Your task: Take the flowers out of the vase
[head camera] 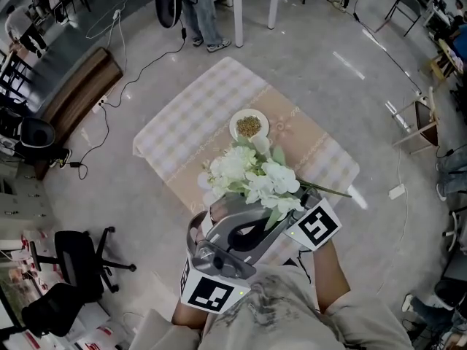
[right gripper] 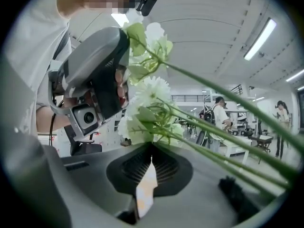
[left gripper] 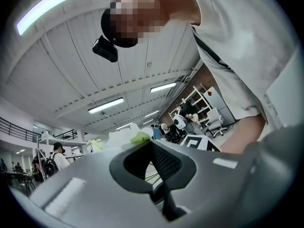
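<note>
Head view gives me the checked-cloth counter (head camera: pixel 182 122) filling the middle. Over its 6 o'clock edge the white flowers (head camera: pixel 252 177) hang in the air, bare green stems pointing to 3 o'clock with no vase around them, so I judge the removal done and only the setting down left. My right tongs (right gripper: pixel 152 146) are closed, seemingly pinching the stems. The left tongs (left gripper: pixel 151 144) are fully closed beside a leaf. A small dish (head camera: pixel 233 128) sits at 12 o'clock of the flowers.
</note>
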A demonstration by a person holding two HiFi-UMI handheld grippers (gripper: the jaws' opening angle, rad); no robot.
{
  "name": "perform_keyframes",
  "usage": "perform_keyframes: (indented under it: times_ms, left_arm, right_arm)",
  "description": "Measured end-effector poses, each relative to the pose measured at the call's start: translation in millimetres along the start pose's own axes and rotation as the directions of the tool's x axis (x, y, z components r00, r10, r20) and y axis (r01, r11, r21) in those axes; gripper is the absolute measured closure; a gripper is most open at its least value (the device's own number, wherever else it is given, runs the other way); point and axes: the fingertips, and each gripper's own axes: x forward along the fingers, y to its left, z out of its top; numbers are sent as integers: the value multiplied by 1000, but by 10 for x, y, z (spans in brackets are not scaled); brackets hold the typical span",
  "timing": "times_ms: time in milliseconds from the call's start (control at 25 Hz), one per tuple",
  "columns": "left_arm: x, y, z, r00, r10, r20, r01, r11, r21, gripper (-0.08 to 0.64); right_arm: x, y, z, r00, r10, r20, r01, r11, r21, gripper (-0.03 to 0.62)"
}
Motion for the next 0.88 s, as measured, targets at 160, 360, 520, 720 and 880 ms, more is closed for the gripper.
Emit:
perform_keyframes:
  times_ms: [160,360,520,720,880]
  left_arm:
    - [-59,0,106,1000,-11,23,12,1000,-15,553]
    - [-169,-70,279,998,-17,61,19,999,-29,554]
    - [-297,-91,407,997,-20,78,23,999,-36,553]
    - [-296,-78,429,996,-20,84,24,999,-42,552]
    - [-298,-70,442,996,-22,86,26,999,-40,554]
  right_arm:
    - [-88,102,101,1000,-2,8,2,1000,-14,577]
    - [-268,292,240,1000,-10,23,10,1000,-29,577]
    - [-347,454,331,1000,-20,16,20,1000,-23,577]
    - [-414,469,371,999,-24,30,24,1000,-7,577]
    - [-443,471,374,999,-24,32,24,1000,-7,577]
